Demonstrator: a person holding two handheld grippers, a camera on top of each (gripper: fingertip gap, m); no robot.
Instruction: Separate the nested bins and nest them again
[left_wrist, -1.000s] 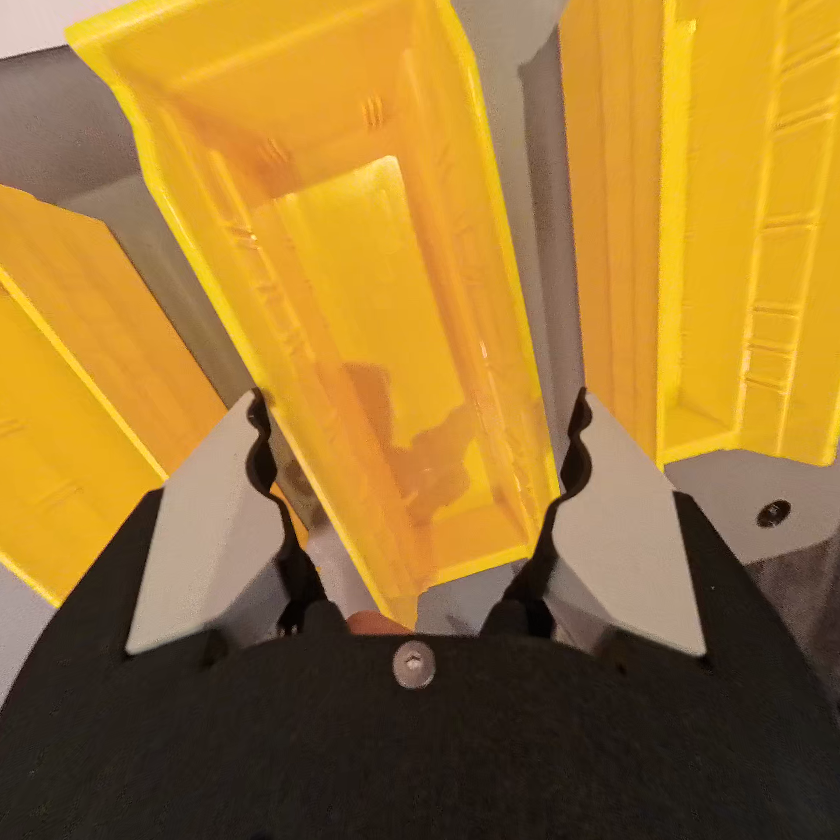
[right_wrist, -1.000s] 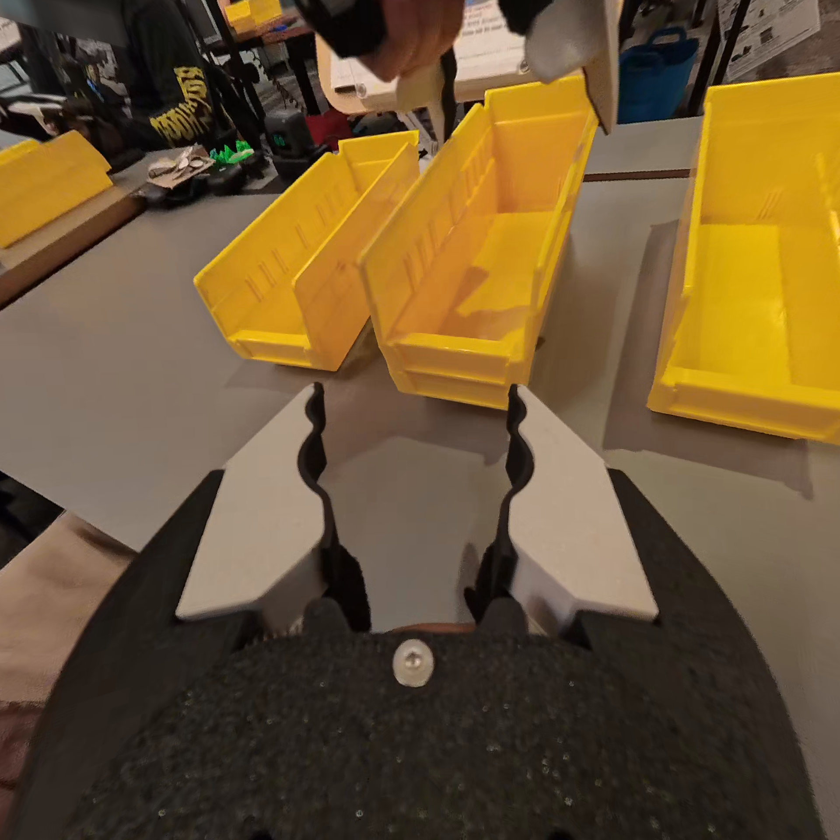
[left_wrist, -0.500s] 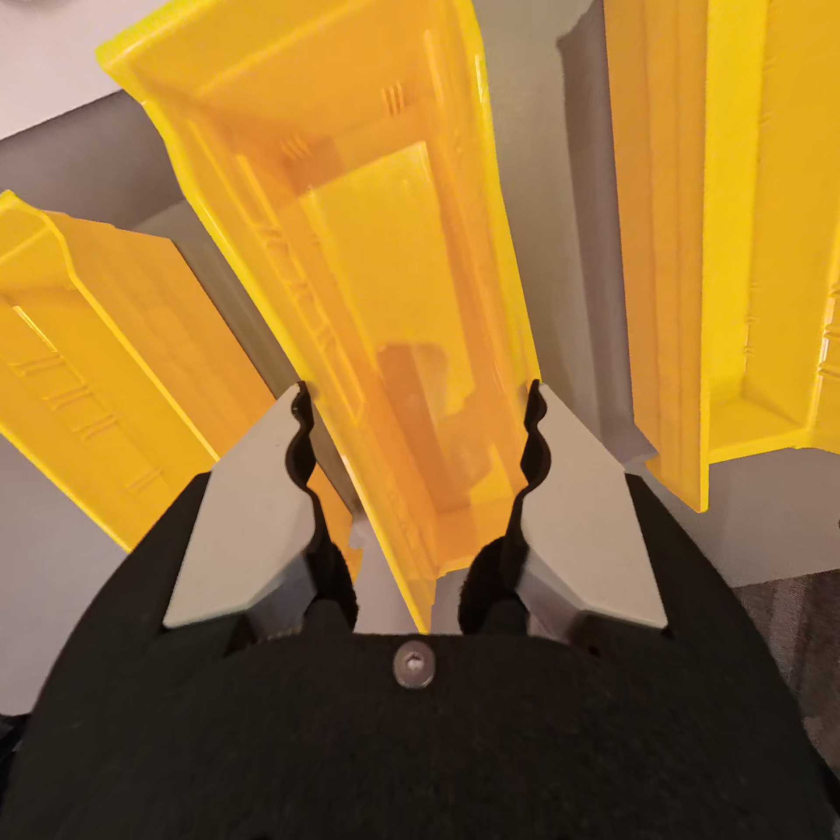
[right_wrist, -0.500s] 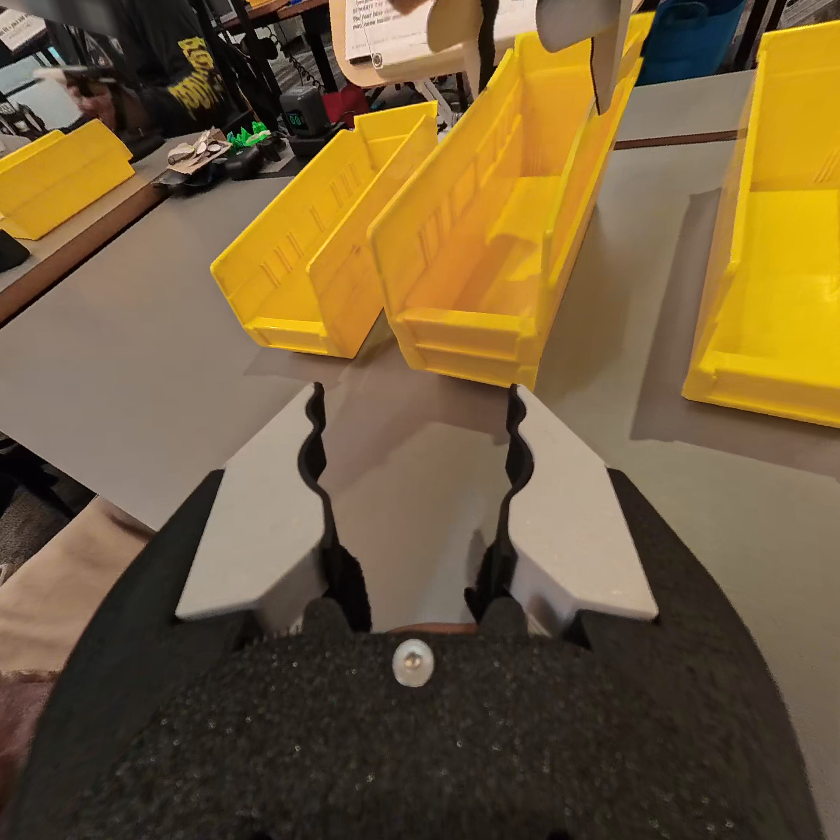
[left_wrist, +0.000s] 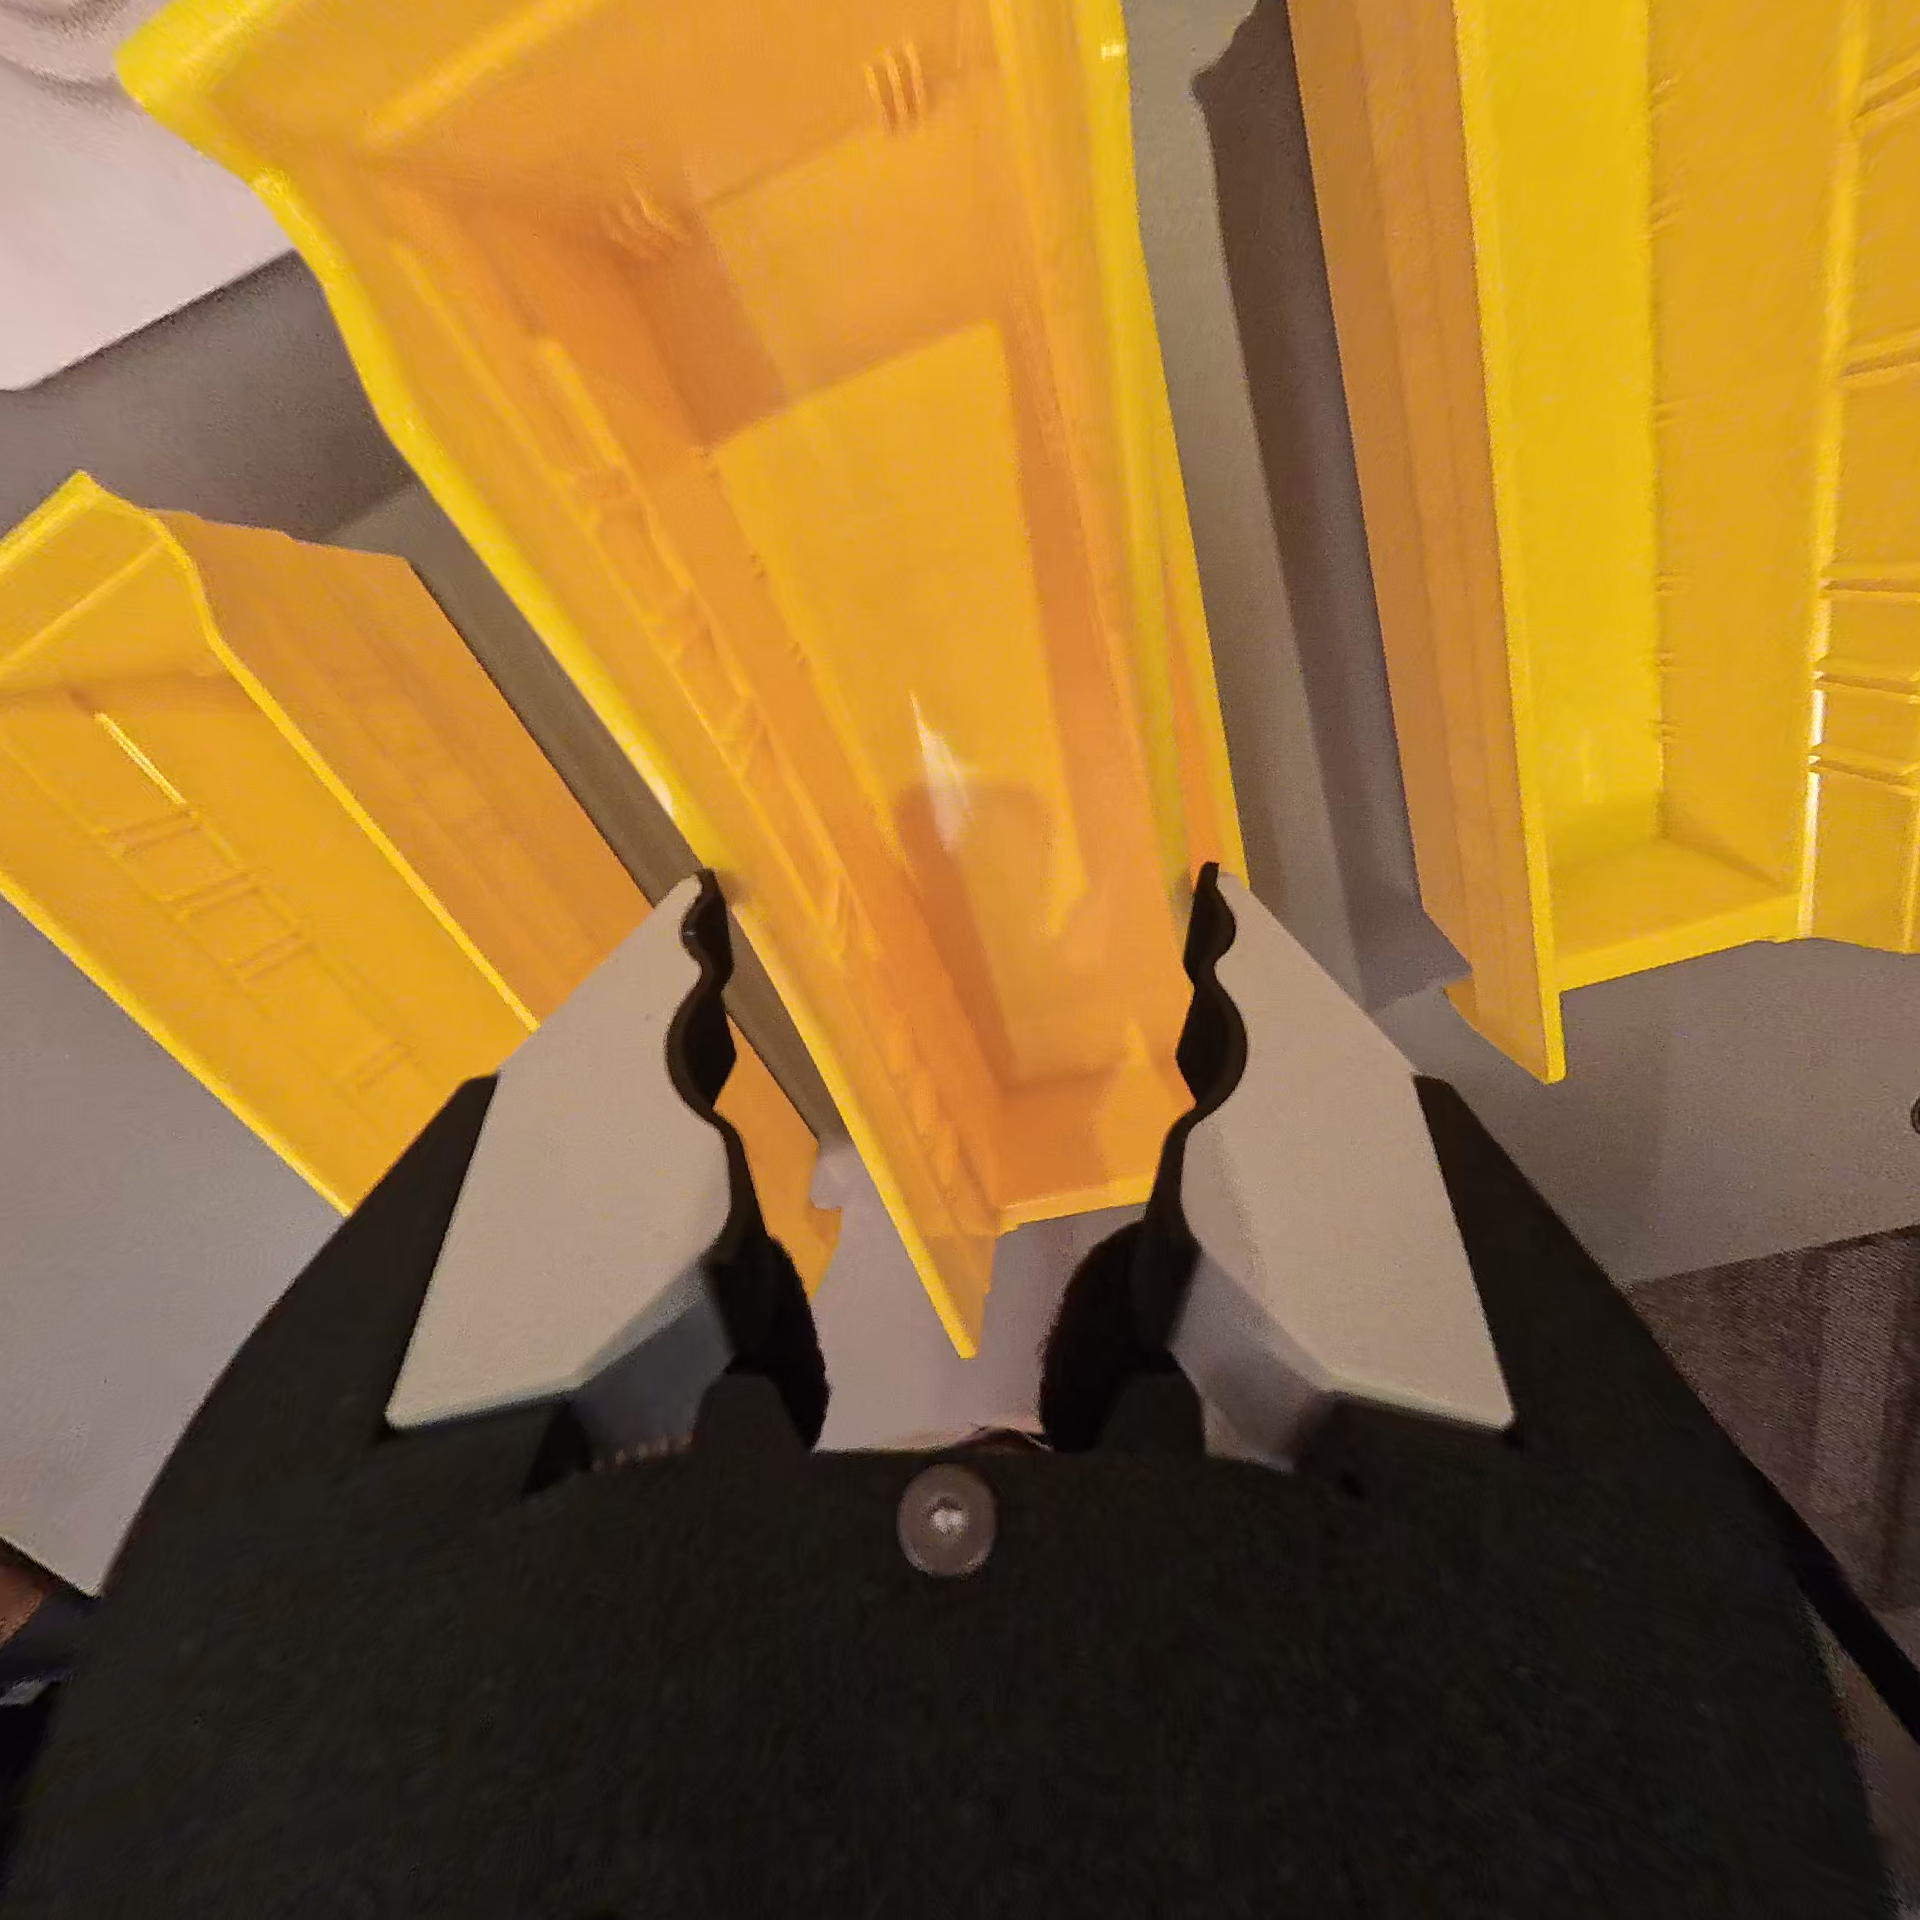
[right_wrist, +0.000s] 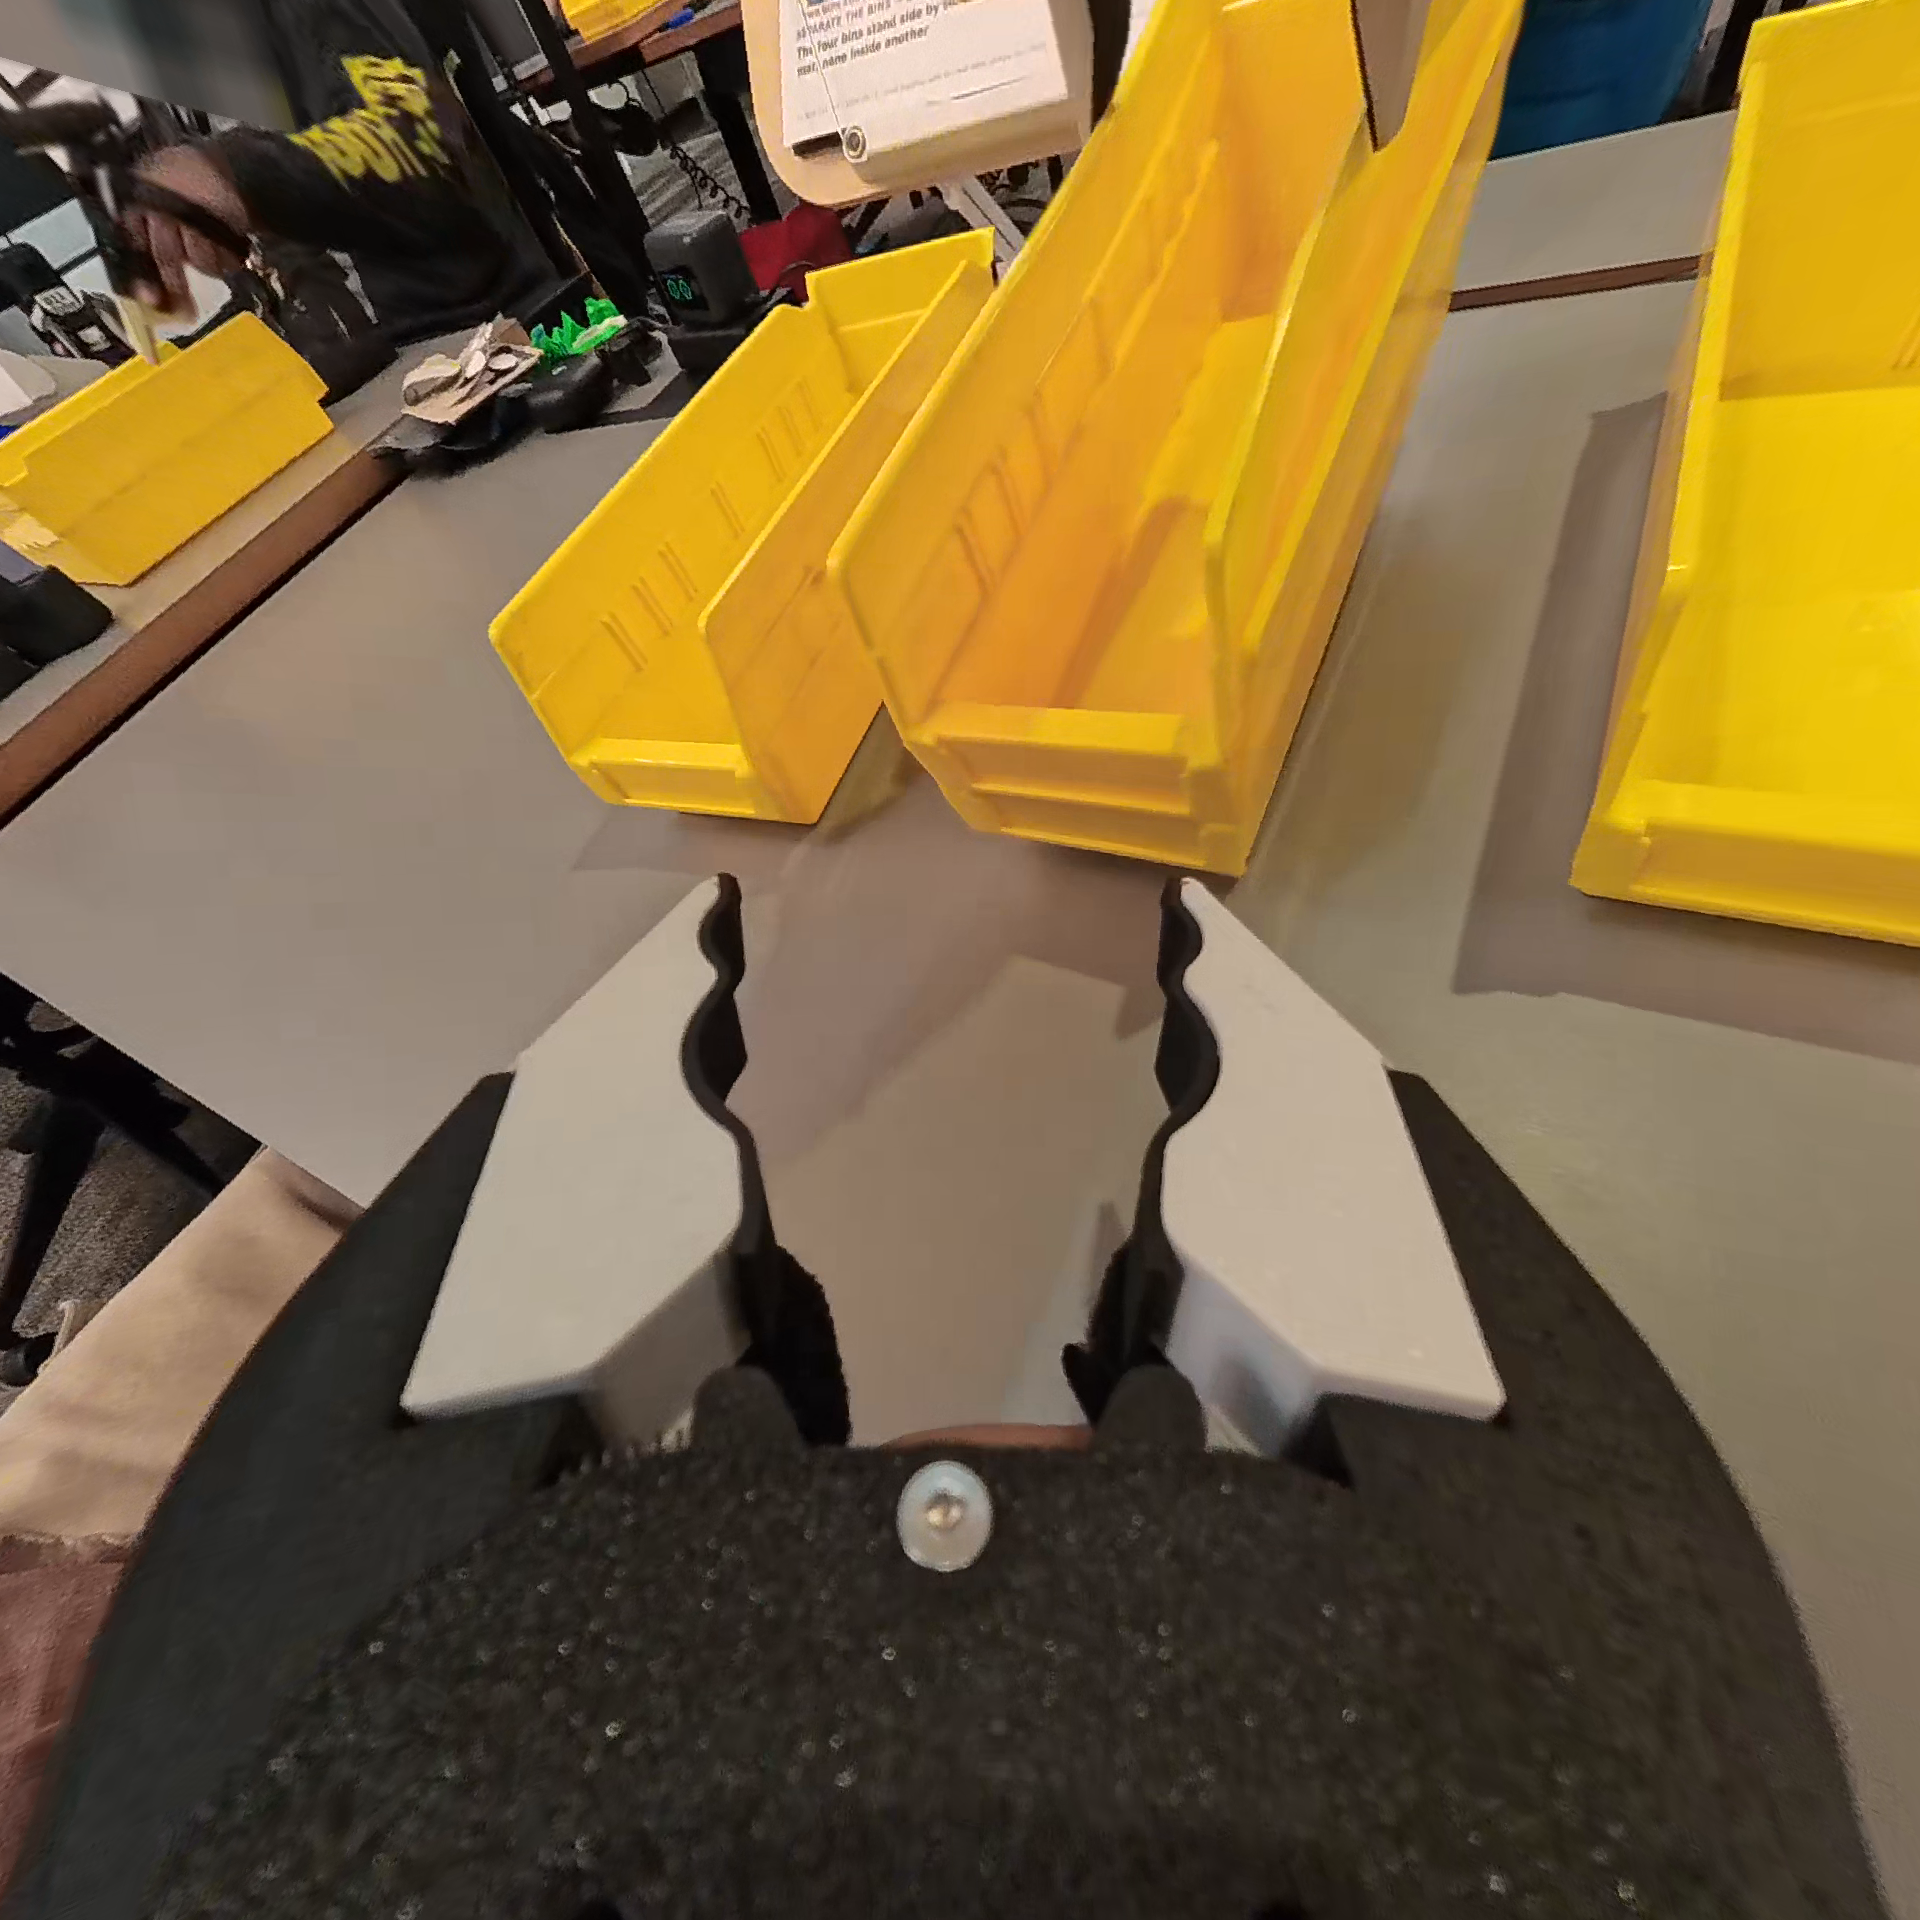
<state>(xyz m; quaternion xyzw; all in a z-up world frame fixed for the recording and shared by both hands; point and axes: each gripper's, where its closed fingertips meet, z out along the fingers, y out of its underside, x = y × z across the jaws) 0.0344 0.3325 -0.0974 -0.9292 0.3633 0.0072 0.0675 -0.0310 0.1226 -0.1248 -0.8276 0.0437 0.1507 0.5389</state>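
Left wrist view: the left gripper (left_wrist: 951, 914) looks down from above with its jaws spread wide and nothing pinched between them. The near end of a long yellow middle bin (left_wrist: 852, 582) sits in the gap between the jaws. Its near end wall lies just ahead of the right finger (left_wrist: 1299, 1143), and its left corner rim reaches back toward the palm. The bin's right wall appears to touch the tip of that finger, though motion blur leaves this uncertain. Left of the jaws lies a narrower left bin (left_wrist: 239, 831), partly hidden behind the left finger. Right of the jaws, apart across a strip of grey table (left_wrist: 1320, 790), lies a right bin (left_wrist: 1683, 520).

Right wrist view: the right gripper (right_wrist: 951, 899) is held low over the grey table (right_wrist: 312, 883), jaws spread wide and empty, with only tabletop between them. Straight ahead of the jaws stands the middle bin (right_wrist: 1132, 561), its near end just beyond the fingertips and its far end raised so that it tilts toward the camera. Touching or just beside it, ahead and left of the jaws, is the left bin (right_wrist: 717, 582), flat on the table. Ahead and right, well apart, is the right bin (right_wrist: 1797, 582). Far left of the jaws another yellow bin (right_wrist: 156, 457) sits on a neighbouring table beside a person (right_wrist: 343, 177) in dark clothing.
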